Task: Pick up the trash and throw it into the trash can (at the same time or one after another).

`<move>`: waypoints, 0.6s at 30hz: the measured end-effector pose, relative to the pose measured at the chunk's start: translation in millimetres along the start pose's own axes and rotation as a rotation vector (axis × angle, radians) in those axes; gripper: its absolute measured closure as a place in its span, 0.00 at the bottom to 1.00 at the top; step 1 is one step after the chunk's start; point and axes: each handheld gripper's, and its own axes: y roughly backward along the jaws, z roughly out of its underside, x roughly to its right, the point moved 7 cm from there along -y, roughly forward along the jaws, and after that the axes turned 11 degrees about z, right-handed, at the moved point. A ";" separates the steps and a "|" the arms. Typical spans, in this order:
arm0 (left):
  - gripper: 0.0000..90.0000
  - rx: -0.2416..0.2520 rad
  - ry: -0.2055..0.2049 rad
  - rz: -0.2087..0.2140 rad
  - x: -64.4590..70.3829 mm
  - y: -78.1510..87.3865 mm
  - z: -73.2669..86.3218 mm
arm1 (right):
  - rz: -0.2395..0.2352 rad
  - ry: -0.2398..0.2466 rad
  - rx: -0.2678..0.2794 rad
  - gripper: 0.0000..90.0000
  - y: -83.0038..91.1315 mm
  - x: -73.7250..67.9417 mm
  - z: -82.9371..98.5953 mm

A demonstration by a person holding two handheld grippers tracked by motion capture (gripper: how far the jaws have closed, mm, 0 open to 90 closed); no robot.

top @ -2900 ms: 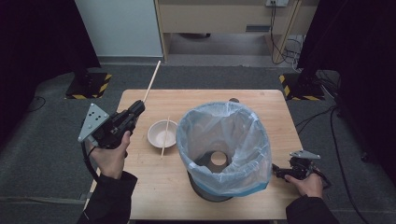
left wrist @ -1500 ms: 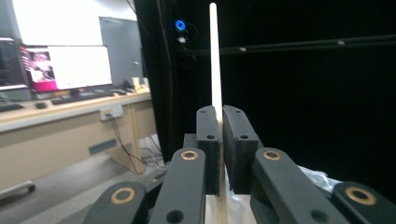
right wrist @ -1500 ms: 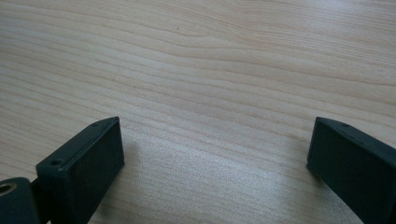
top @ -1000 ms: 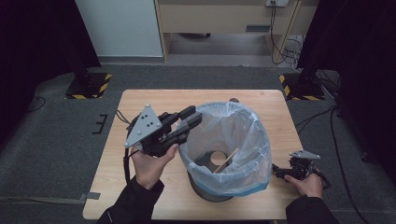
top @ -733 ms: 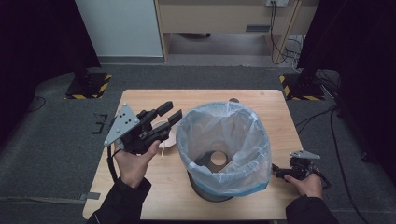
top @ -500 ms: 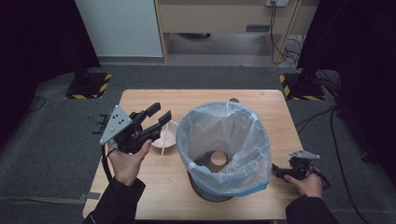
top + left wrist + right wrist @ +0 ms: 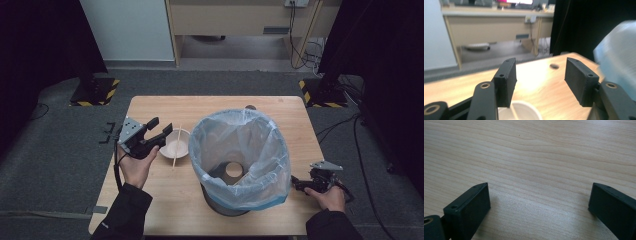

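The left tool (image 7: 159, 131) hangs above the left part of the bench (image 7: 165, 200), its jaws spread wide with nothing between them. Just beyond and below its tips sits the white bowl (image 7: 176, 144), with a wooden chopstick (image 7: 175, 146) lying across it; in the left gripper view the bowl's rim (image 7: 520, 112) shows low between the jaws, apart from both. To the right of the bowl stands a black bin lined with a clear blue-edged plastic bag (image 7: 240, 160), close beside the bowl. At the bench's right edge the right tool (image 7: 298, 183) lies low, beside the bin's base, jaws wide apart over bare wood (image 7: 539, 170), gripping nothing.
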 end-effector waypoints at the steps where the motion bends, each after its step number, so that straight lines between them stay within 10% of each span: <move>1: 0.46 -0.018 0.001 -0.004 -3.0 -3.8 6.1 | 0.000 0.000 0.000 0.04 0.0 0.0 0.0; 18: 0.44 -0.234 0.041 -0.082 -40.5 -36.9 76.8 | -0.007 0.004 0.000 0.04 -0.6 -0.9 -0.7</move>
